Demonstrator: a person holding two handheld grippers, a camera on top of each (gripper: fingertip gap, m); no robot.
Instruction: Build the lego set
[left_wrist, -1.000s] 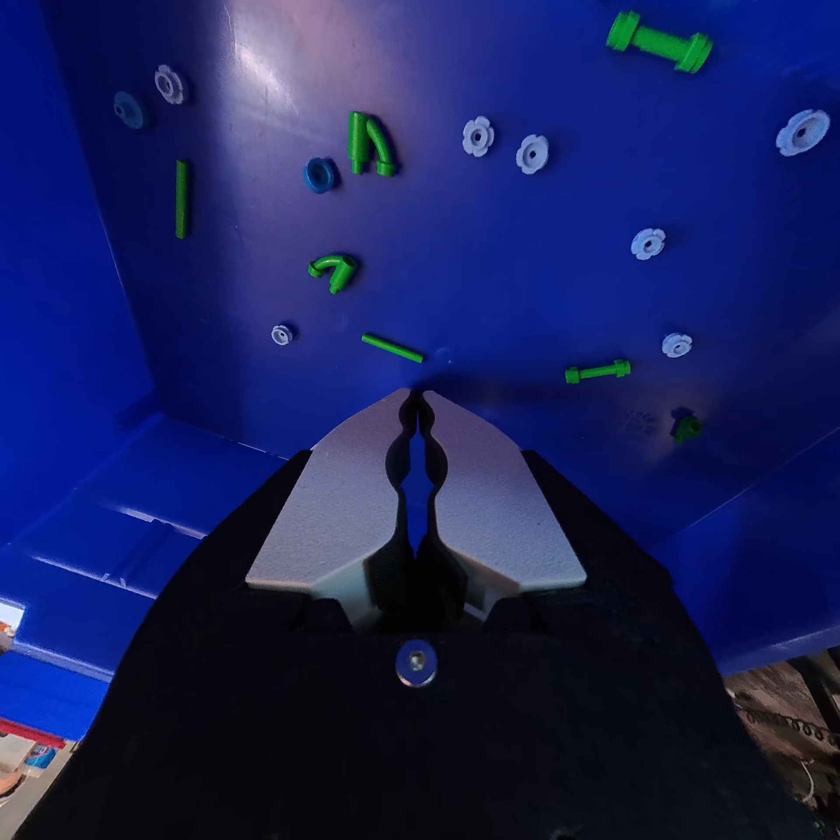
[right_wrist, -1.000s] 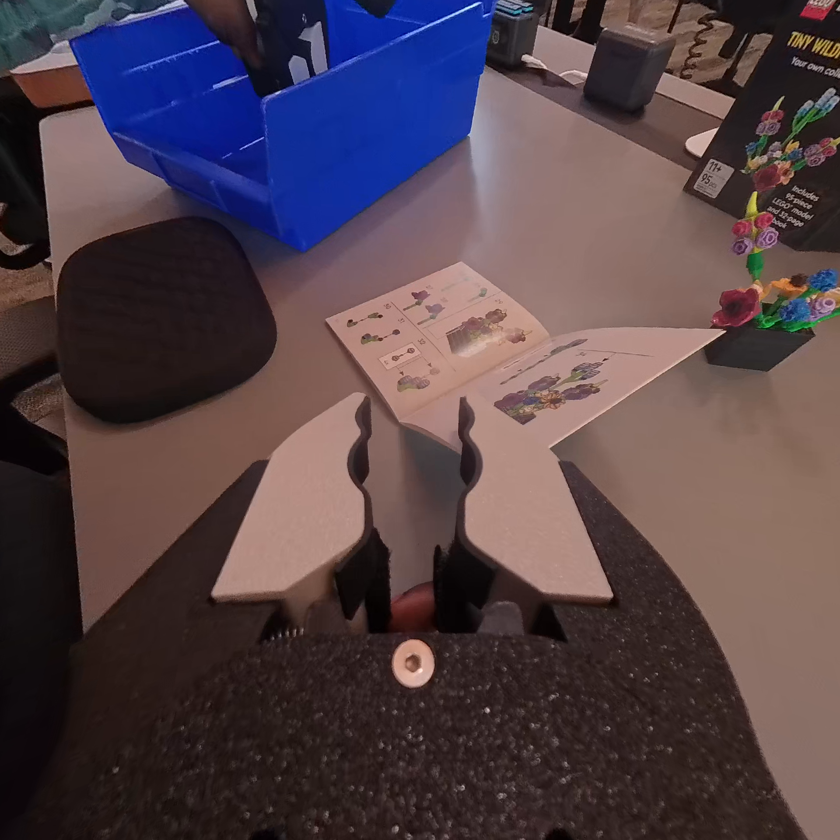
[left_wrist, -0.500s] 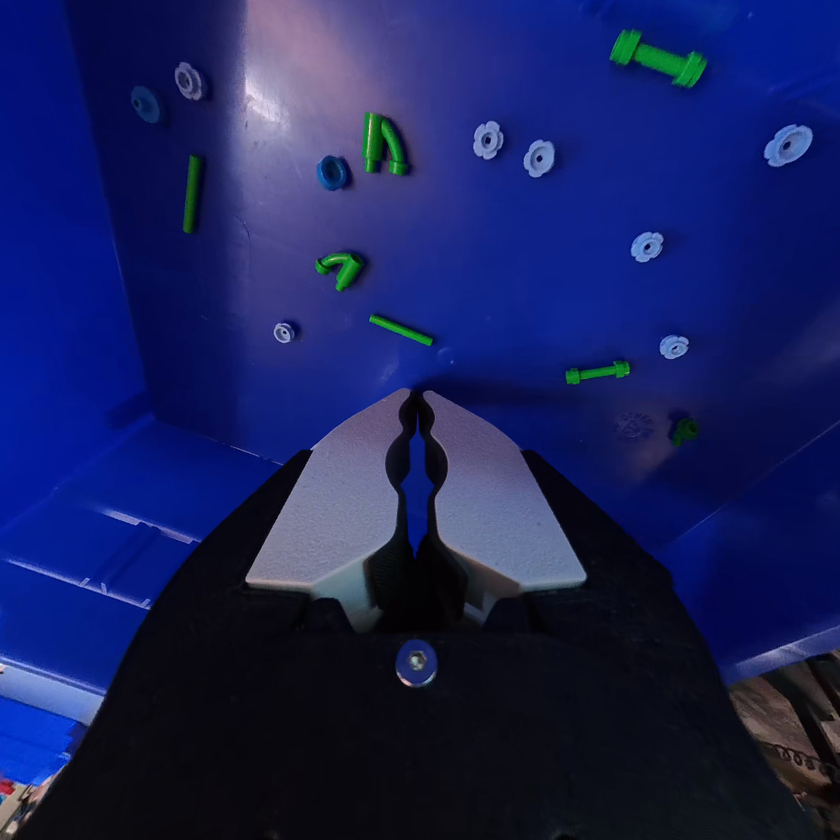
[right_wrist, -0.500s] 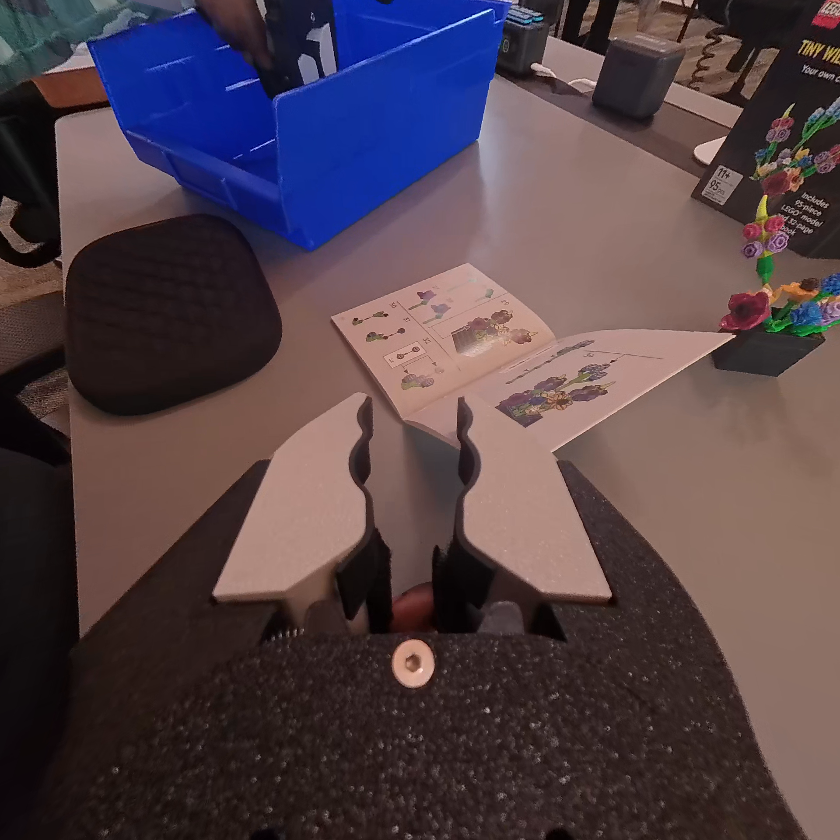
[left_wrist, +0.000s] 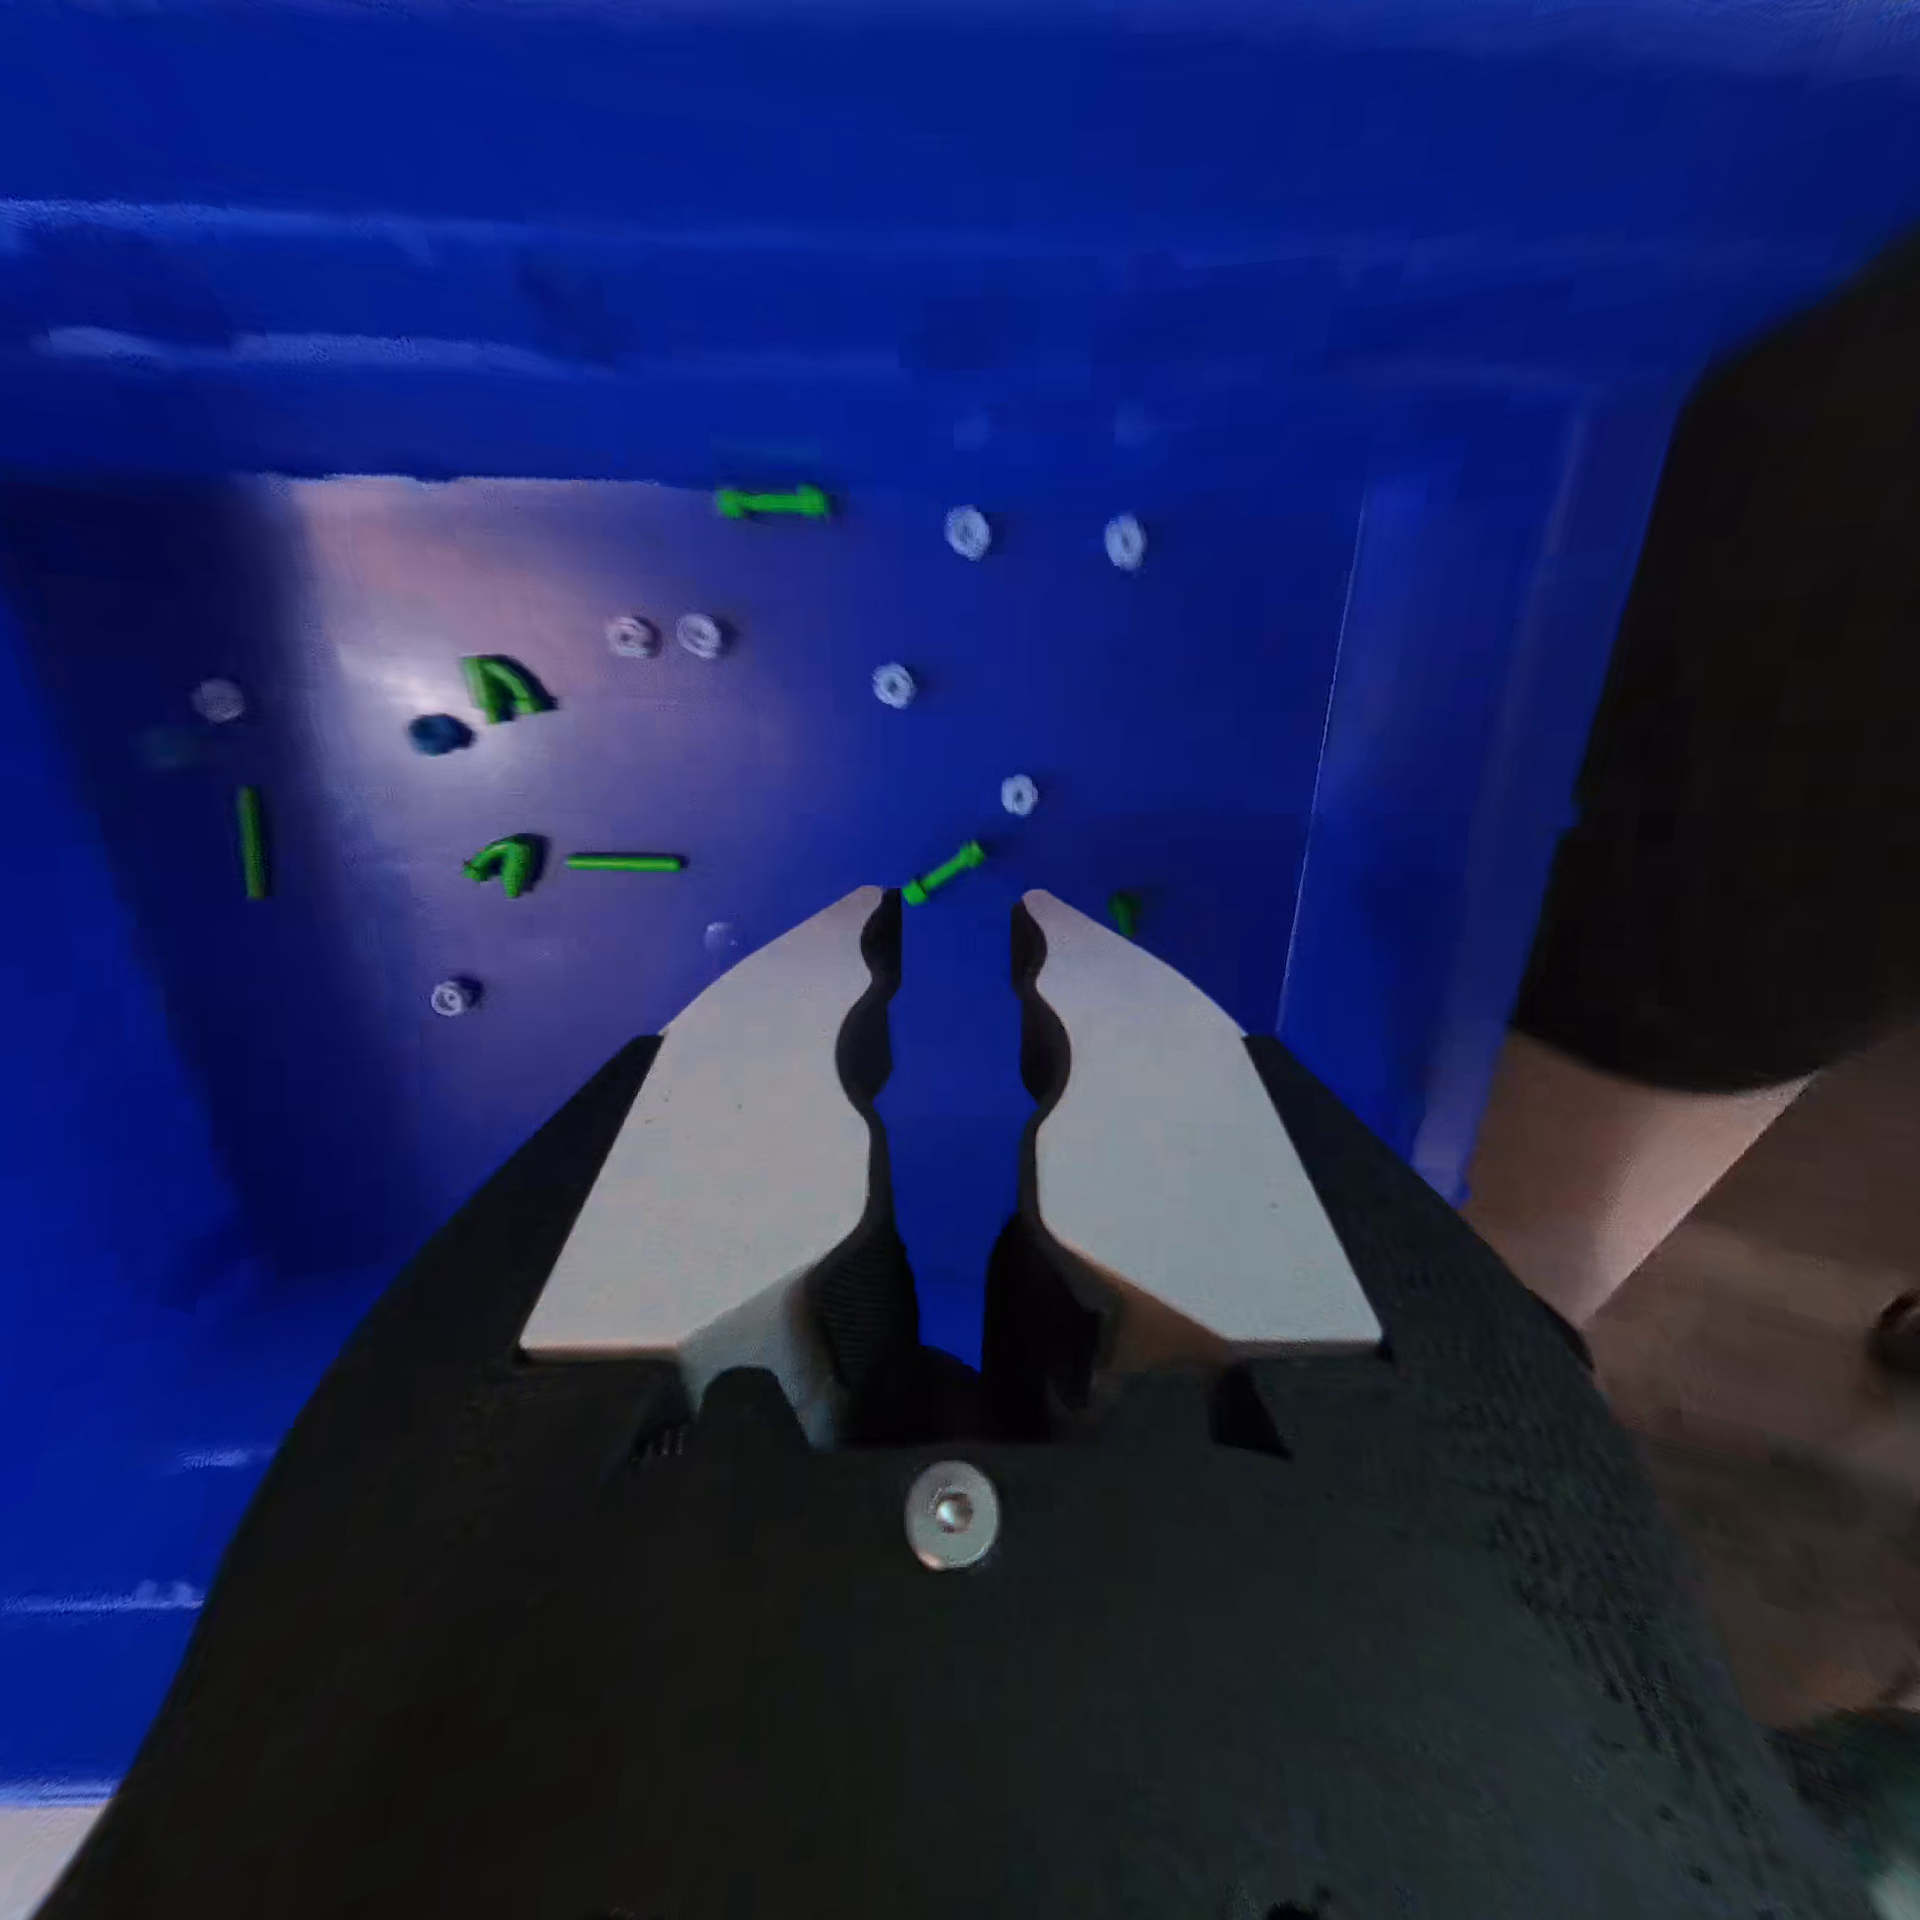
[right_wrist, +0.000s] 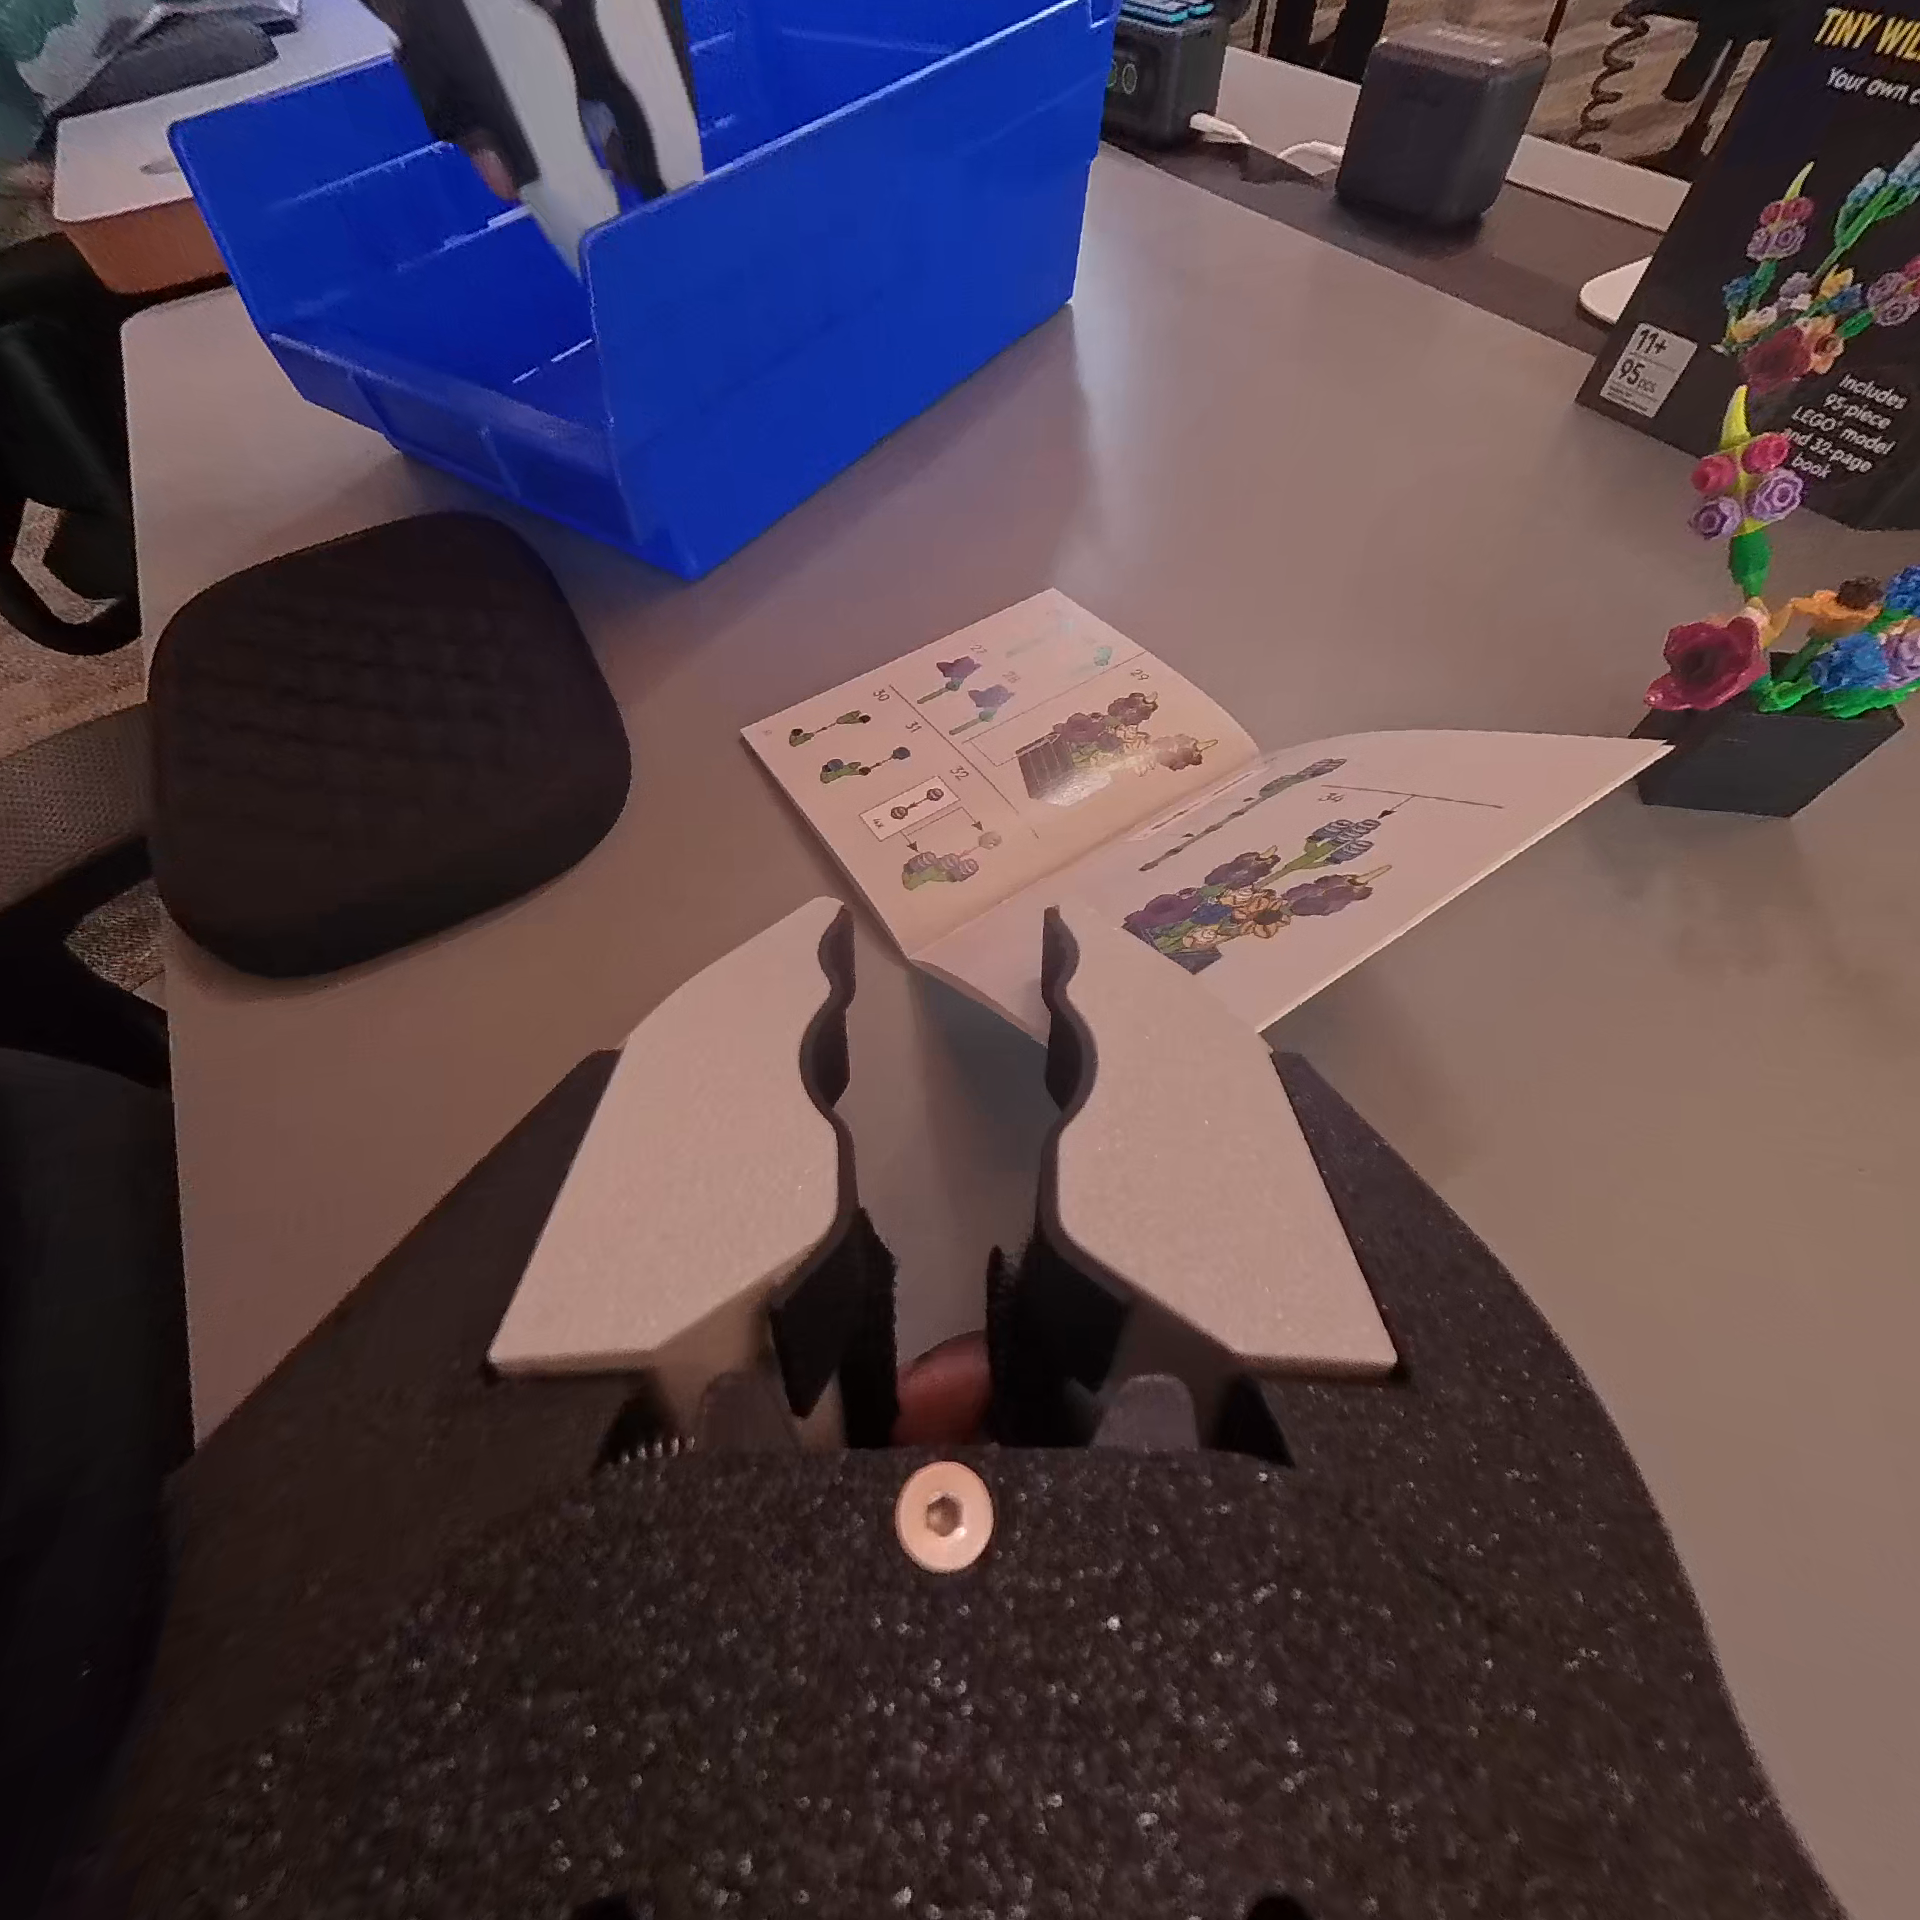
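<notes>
left claw (left_wrist: 956, 904) is inside the blue bin (left_wrist: 935, 260), jaws parted w/ nothing between, tips just short of a short green axle (left_wrist: 943, 871) on the bin floor, likely the next pick. other green stems and white flower studs (left_wrist: 894, 686) lie scattered beyond it. right claw (right_wrist: 943, 925) hovers open and empty over the bench (right_wrist: 1351, 499), near the instruction booklet (right_wrist: 1039, 790), prob waiting to receive. built flower pot (right_wrist: 1787, 727) sits right of the booklet, well away from the bin.

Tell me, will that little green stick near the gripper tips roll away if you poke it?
Probably. The green stick looks round and thin, lying loose on the bin's smooth, shiny floor, so a nudge may roll or skid it. It likely weighs almost nothing. The left gripper, its jaws apart, would need a careful pinch.
</notes>
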